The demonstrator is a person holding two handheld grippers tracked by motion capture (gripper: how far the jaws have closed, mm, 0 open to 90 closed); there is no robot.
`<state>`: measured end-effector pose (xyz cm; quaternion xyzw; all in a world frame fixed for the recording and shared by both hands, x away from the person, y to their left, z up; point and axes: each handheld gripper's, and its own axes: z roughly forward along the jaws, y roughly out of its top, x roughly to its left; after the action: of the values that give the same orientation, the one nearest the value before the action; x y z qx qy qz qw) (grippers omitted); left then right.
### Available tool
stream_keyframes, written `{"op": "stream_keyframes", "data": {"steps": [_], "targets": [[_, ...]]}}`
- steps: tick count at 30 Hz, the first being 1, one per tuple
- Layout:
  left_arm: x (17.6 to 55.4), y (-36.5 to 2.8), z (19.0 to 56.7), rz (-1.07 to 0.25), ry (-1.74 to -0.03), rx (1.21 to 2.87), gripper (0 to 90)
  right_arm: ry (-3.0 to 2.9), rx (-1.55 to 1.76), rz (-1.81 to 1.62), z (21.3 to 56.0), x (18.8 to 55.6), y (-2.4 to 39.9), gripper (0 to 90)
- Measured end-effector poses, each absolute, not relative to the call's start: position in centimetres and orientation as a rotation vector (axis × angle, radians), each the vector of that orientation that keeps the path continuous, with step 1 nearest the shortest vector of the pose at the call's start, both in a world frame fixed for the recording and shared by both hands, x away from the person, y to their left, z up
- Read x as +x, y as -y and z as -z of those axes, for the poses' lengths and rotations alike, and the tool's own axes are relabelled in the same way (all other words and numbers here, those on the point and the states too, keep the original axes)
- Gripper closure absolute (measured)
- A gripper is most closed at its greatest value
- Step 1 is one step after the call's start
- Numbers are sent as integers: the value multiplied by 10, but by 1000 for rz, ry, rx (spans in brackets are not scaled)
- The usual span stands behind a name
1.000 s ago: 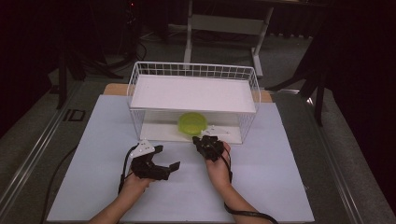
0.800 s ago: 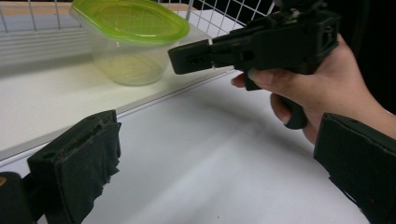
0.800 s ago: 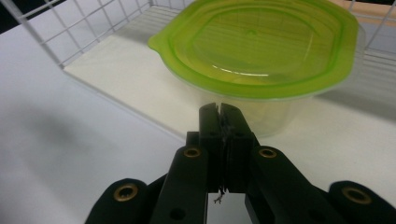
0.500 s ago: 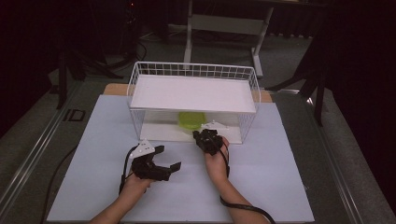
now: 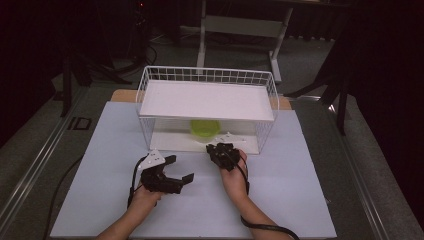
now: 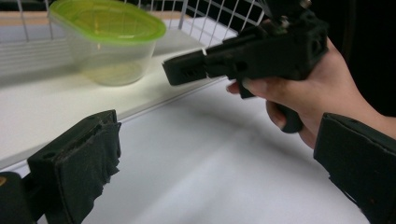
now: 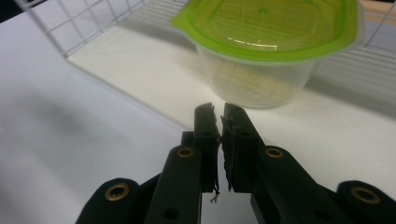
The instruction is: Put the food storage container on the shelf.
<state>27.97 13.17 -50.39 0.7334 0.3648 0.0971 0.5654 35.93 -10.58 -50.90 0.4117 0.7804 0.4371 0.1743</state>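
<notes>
A clear plastic container with a green lid (image 5: 205, 128) (image 6: 109, 42) (image 7: 266, 51) stands on the white bottom board of a wire rack (image 5: 207, 75), under its upper shelf. My right gripper (image 5: 216, 148) (image 7: 219, 112) points at the container from just in front of the board's edge, a short way off it. Its jaws have just been opening and stand a thin slit apart with nothing between them. My left gripper (image 5: 180, 167) (image 6: 215, 140) rests on the table to the left, jaws wide open and empty. From the left gripper view, the right gripper (image 6: 187, 70) reaches toward the container.
The rack's front side is open; wire walls close its back and sides, and a white shelf (image 5: 207, 100) covers the top. A white sheet (image 5: 300, 175) covers the table. Dark floor and a table frame (image 5: 240, 25) lie beyond.
My right gripper has edged forward toward the rack and the container. The left gripper has stayed where it was.
</notes>
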Motion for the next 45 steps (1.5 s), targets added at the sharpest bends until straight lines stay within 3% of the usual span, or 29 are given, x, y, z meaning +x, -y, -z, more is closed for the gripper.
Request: {"op": "stream_keyframes", "data": {"steps": [4, 9, 25, 32, 45], "targets": [[279, -130, 502, -237, -851, 1729, 15, -2217, 1160, -1263, 501, 348, 114, 762], [278, -127, 497, -239, -831, 1745, 15, -2200, 1138, -1293, 489, 335, 126, 586], [266, -130, 485, -222, -772, 1758, 15, -2147, 1121, -1385, 474, 303, 165, 190], [258, -135, 483, -246, -762, 1776, 15, -2187, 1133, -1417, 478, 289, 181, 147], [244, -145, 489, -231, -765, 1782, 15, -2181, 1113, -1391, 482, 270, 206, 152]]}}
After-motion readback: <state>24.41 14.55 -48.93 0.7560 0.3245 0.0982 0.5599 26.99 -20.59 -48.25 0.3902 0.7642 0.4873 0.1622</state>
